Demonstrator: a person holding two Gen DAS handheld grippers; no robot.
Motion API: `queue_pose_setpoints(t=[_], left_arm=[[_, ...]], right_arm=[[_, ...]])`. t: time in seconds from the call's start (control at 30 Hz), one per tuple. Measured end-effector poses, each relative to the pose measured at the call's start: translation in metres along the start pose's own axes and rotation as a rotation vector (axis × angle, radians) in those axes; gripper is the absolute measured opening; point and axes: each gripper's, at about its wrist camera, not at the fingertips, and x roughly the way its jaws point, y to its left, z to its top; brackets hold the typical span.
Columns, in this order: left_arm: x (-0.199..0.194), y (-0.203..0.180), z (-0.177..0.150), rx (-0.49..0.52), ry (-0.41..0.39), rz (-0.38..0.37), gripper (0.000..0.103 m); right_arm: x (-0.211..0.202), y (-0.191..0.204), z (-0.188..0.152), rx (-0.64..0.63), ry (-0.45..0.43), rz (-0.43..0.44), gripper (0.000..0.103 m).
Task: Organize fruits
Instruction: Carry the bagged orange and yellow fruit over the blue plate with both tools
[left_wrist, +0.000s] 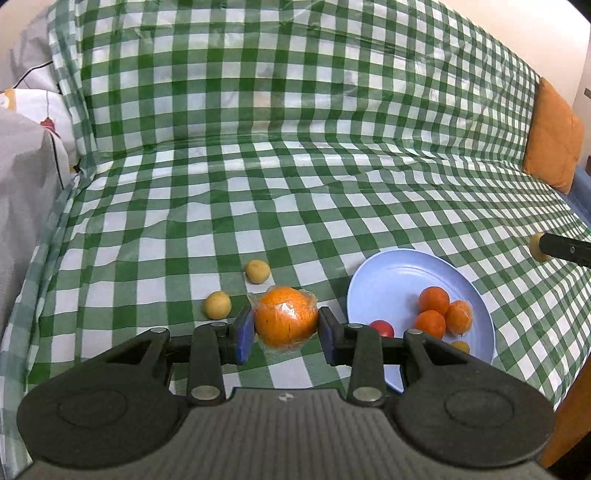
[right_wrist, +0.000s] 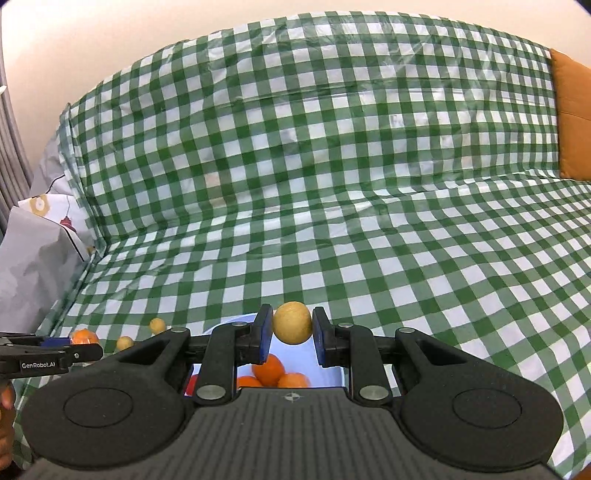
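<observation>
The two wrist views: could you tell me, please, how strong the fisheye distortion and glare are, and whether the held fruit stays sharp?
Left wrist view: the checked cloth bows strongly toward the edges; glare streaks its upper folds; the wrapped orange between the left gripper pads is sharp, its film glinting. Right wrist view: similar bowing and sheen; the yellow fruit in the right gripper is sharp.

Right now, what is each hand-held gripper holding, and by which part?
Left: wrapped orange, by its sides. Right: small yellow fruit, by its sides.
</observation>
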Motion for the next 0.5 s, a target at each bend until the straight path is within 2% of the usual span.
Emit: queue_pose_setpoints(t=[0.37,0.5], left_arm=[[0.01,-0.003,0.001,-0.006,0.013,-0.004,0.04],[0.012,-0.007,0.002,-0.014,0.01,-0.027,0.04]], right_arm=[[0.016,0.01,0.002,-0.03,0.023,0.011,0.024],[0.021,0.009,0.001,-0.031,0.035,0.006,0.024]])
